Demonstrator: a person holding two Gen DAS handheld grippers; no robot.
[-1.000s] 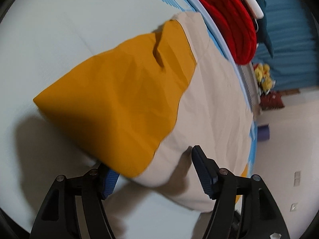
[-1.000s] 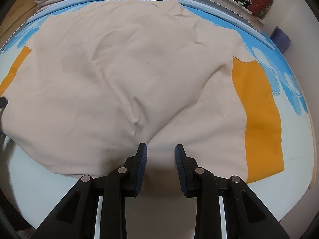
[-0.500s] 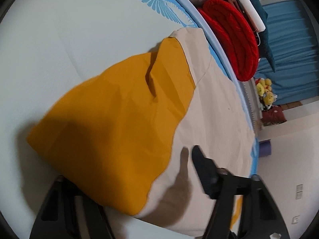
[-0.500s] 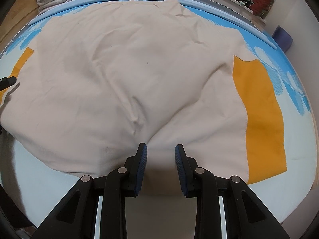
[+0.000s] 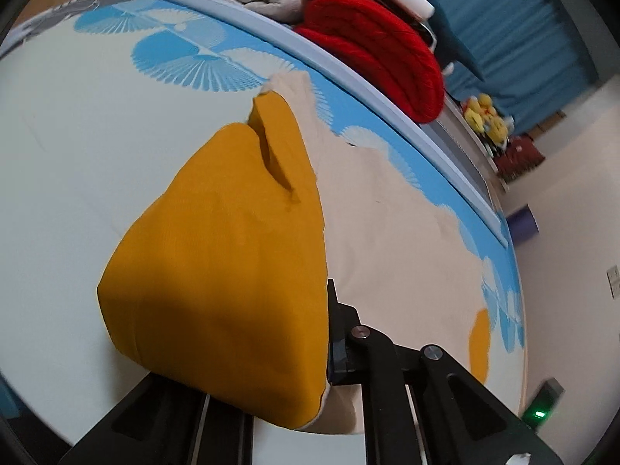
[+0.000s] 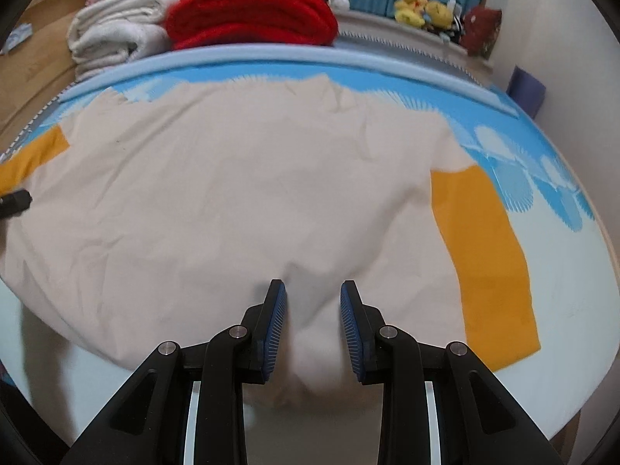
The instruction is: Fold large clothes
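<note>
Your left gripper [image 5: 271,352] is buried under the orange sleeve [image 5: 217,271] of the cream garment [image 6: 232,201]; only one finger shows, so you cannot tell whether it is clamped. The garment lies spread on the bed [image 6: 573,271]. Your right gripper [image 6: 313,325] has its fingers apart with a bunched cream hem between them. Behind the bed, a red blanket [image 6: 252,15] sits beside folded white towels [image 6: 116,35].
</note>
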